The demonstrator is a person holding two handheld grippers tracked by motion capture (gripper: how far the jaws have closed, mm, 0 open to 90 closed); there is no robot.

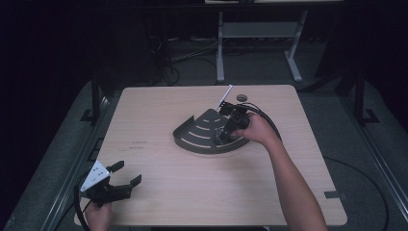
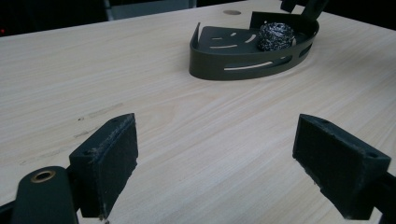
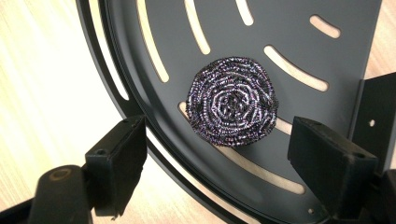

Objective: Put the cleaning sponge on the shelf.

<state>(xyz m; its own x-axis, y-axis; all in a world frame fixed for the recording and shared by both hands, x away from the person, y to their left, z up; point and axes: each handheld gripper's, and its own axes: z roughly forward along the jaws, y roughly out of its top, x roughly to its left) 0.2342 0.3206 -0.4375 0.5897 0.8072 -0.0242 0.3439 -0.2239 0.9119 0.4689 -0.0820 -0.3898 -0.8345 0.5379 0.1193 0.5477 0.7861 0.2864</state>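
My right gripper (image 3: 215,163) had its fingers (image 3: 119,161) spread wide and pinching nothing, hanging just above the steel-wool scourer (image 3: 232,100), which lay on the slotted floor of the dark quarter-round tray (image 3: 289,28). My left gripper (image 1: 126,180) also held its fingers (image 2: 109,161) spread and empty, low over the bare tabletop (image 2: 187,121) at its near left corner, well apart from the tray near the tabletop's middle.

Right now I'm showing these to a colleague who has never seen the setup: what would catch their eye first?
Probably the coiled steel scourer, lying in the dark slotted corner tray near the middle of the table, with the right hand-held gripper open above it. The left hand-held gripper waits open at the near left corner.
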